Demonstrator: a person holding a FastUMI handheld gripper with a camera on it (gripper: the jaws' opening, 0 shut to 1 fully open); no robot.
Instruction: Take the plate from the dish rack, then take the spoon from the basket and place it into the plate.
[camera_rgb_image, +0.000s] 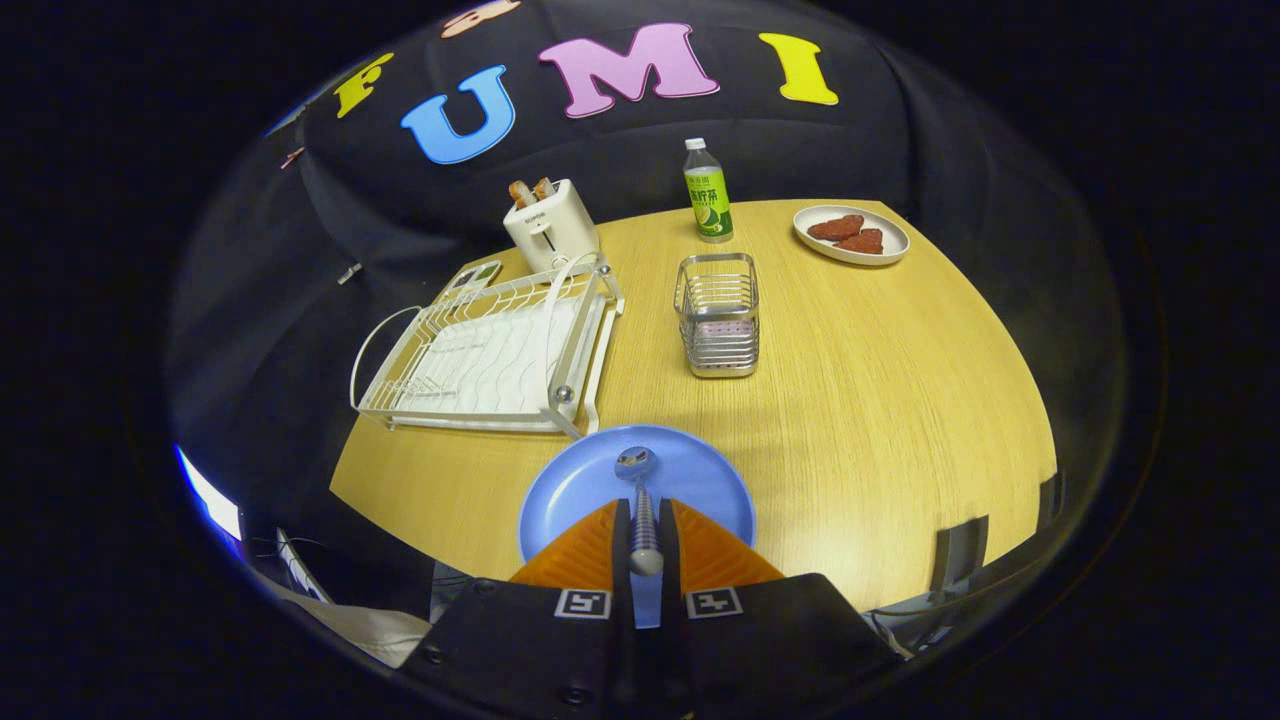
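Wooden table (850, 400): gripper (645, 540) clamping spoon (640, 500) over blue plate (600, 480).

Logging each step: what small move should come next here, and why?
Probably open the tongs and let go: both fingers clamp the spoon, whose bowl already lies over the blue plate, in front of the dish rack and basket.

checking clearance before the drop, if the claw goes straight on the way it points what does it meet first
Probably the blue plate. The claw is shut on the spoon, whose bowl already hangs over the plate. Further along that line stands the wire basket, though depth is hard to judge.
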